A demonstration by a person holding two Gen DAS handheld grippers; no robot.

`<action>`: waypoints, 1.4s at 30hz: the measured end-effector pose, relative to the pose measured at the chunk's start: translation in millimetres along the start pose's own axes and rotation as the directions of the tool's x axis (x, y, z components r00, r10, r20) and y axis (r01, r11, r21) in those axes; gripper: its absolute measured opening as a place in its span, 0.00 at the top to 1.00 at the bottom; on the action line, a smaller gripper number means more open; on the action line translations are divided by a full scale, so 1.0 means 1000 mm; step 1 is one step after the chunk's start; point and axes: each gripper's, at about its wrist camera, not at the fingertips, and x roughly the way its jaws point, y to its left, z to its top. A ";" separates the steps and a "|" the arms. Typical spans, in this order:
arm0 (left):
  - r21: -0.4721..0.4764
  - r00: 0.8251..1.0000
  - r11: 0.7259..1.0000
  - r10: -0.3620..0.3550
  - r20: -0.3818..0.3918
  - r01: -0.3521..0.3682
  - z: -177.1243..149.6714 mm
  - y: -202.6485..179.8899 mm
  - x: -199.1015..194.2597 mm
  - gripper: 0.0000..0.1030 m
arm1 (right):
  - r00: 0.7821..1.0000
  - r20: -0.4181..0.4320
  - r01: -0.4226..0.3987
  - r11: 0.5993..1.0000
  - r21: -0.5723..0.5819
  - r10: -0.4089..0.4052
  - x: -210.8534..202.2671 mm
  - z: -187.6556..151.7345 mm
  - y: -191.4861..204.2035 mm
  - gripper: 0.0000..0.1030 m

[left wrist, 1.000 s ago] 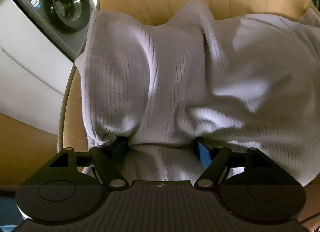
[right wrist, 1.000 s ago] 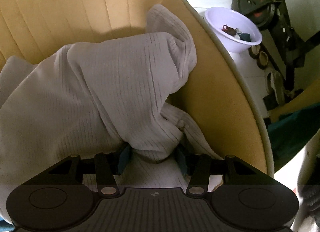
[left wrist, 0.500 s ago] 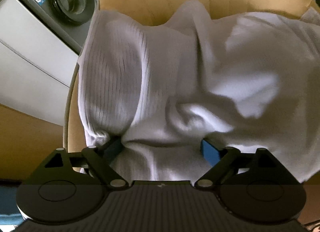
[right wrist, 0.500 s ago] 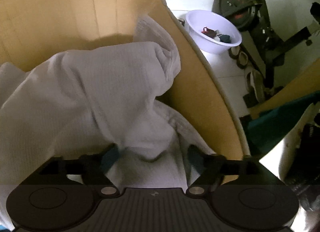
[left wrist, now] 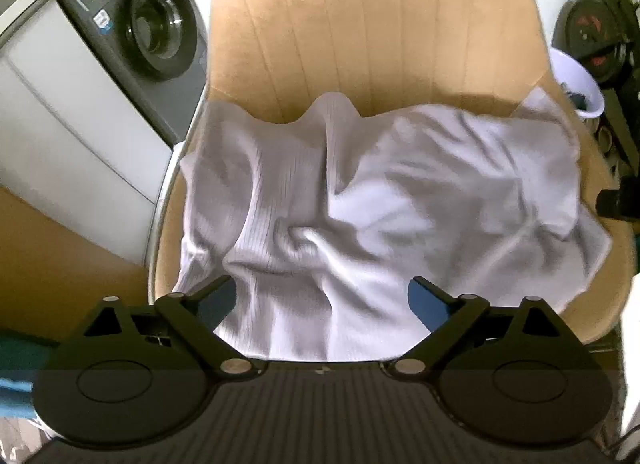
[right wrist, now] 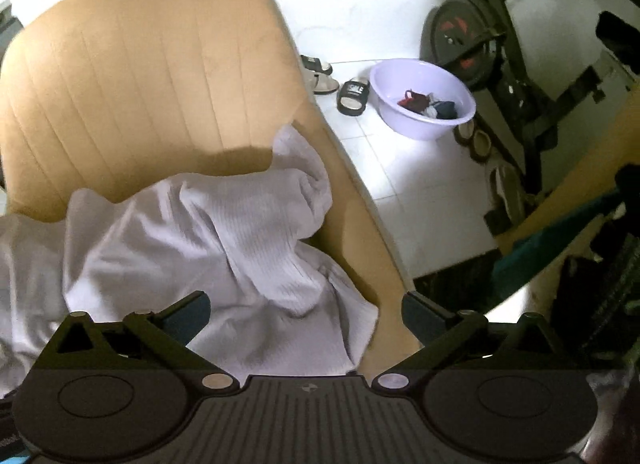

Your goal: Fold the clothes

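Upholstery in tan filled most of both views: the chair (left wrist: 372,24) stood under you, its ribbed back at the far side and its seat carrying the work. Beyond its left edge you had a grey washing machine (left wrist: 132,40) with a round door, and beyond its right edge a white tiled floor (right wrist: 404,168) with a black exercise bike (right wrist: 500,48) at the far right.

Across the seat lay the white ribbed garment (left wrist: 360,204), rumpled and spread from the left rim to the right rim, one corner riding up against the chair back on the right side. In your right wrist view the same cloth bunched into a raised fold near the right rim of the seat.

On the floor past the chair sat a pale lilac basin (right wrist: 424,100) with a few small dark and red items in it, and just left of it a pair of sandals (right wrist: 340,84).

Your left tool (left wrist: 320,300) hung above the near part of the garment with its jaws spread wide; they had just been opening, and the cloth lay below them, not pinched. Your right tool (right wrist: 304,312) was likewise spread wide over the garment's right near edge, its jaws also just having opened, gripping nothing.
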 end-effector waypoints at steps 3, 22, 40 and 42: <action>-0.018 1.000 1.000 0.001 0.011 -0.001 -0.009 0.003 -0.025 0.08 | 1.000 0.008 -0.027 0.999 0.018 0.027 -0.028 -0.004 -0.007 0.01; -0.049 0.990 0.996 -0.073 0.122 0.080 -0.233 0.083 -0.222 0.03 | 0.992 0.092 -0.092 0.996 0.012 0.090 -0.289 -0.223 -0.018 0.01; -0.100 0.985 0.989 -0.097 0.140 0.112 -0.324 0.090 -0.289 0.03 | 0.987 0.156 -0.024 1.000 -0.013 0.026 -0.398 -0.331 -0.046 0.01; -0.107 0.985 0.987 -0.101 0.139 0.117 -0.325 0.088 -0.291 0.03 | 0.987 0.161 -0.015 0.999 -0.038 0.021 -0.401 -0.329 -0.047 0.01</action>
